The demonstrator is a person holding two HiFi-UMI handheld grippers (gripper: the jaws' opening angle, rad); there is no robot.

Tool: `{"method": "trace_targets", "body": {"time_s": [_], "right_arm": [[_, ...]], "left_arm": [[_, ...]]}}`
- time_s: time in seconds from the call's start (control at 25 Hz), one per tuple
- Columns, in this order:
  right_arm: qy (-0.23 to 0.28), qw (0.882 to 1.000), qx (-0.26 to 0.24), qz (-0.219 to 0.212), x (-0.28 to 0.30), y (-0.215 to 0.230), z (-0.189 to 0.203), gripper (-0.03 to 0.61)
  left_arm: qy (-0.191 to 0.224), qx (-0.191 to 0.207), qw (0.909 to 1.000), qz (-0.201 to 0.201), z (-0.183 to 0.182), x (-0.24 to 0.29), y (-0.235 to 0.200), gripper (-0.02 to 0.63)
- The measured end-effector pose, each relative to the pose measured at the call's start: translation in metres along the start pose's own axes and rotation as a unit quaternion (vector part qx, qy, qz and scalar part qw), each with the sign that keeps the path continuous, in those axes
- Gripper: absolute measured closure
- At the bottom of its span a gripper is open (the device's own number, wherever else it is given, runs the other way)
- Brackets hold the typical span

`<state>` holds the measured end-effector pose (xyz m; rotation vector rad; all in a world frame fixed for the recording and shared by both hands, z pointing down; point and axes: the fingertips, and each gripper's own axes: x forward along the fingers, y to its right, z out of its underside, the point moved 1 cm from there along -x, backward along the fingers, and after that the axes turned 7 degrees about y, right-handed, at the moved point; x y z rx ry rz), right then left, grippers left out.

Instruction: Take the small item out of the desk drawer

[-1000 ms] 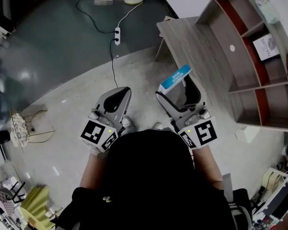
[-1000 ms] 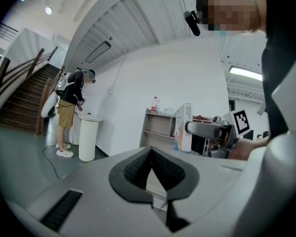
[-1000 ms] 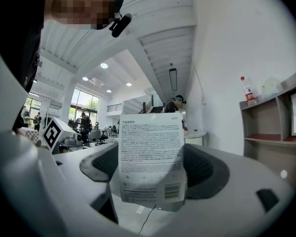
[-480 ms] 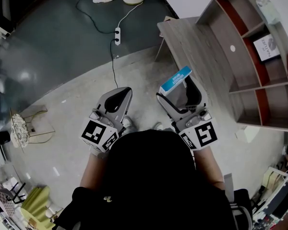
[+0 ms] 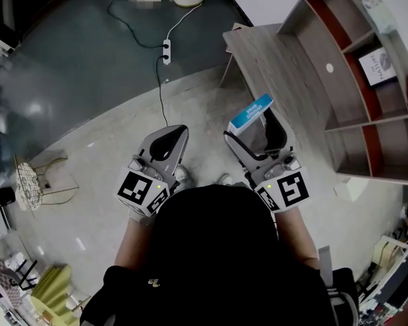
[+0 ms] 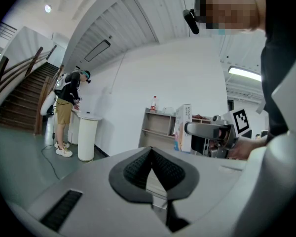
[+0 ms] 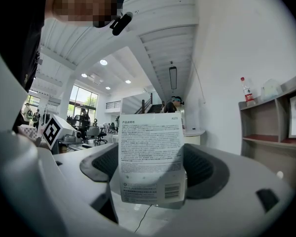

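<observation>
Cardboard carton [image 7: 150, 162], the small item, sits clamped upright in the right gripper [image 5: 253, 129], near the desk [image 5: 285, 66] front edge. The left gripper [image 6: 151, 168] has jaws together, empty. Recommend firm, level carry; carton could pivot.

In right gripper [image 5: 249, 123]: box [image 5: 250, 111]; desk [image 5: 275, 63] beyond.

Open floor [image 5: 88, 114] ahead and left; desk [image 5: 275, 63] close at right
</observation>
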<state>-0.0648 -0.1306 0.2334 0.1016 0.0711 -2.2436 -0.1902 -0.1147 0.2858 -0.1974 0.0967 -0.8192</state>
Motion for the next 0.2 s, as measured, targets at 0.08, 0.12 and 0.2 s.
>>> {"method": "trace_targets", "body": {"time_s": [0.08,0.12,0.2], "right_arm": [[-0.001,1.0,0.0,0.002,-0.0008,0.0004,0.0003,0.176],[-0.001,1.0,0.0,0.003,-0.0011,0.0006,0.0005,0.176],[-0.002,1.0,-0.001,0.003,-0.0019,0.0007,0.001,0.176]], "left_arm": [[0.0,0.0,1.0,0.0,0.0002,-0.0007,0.0002,0.606],[0.0,0.0,1.0,0.0,0.0003,-0.001,0.0003,0.606],[0.0,0.0,1.0,-0.001,0.0005,-0.0016,0.0006,0.606]]}}
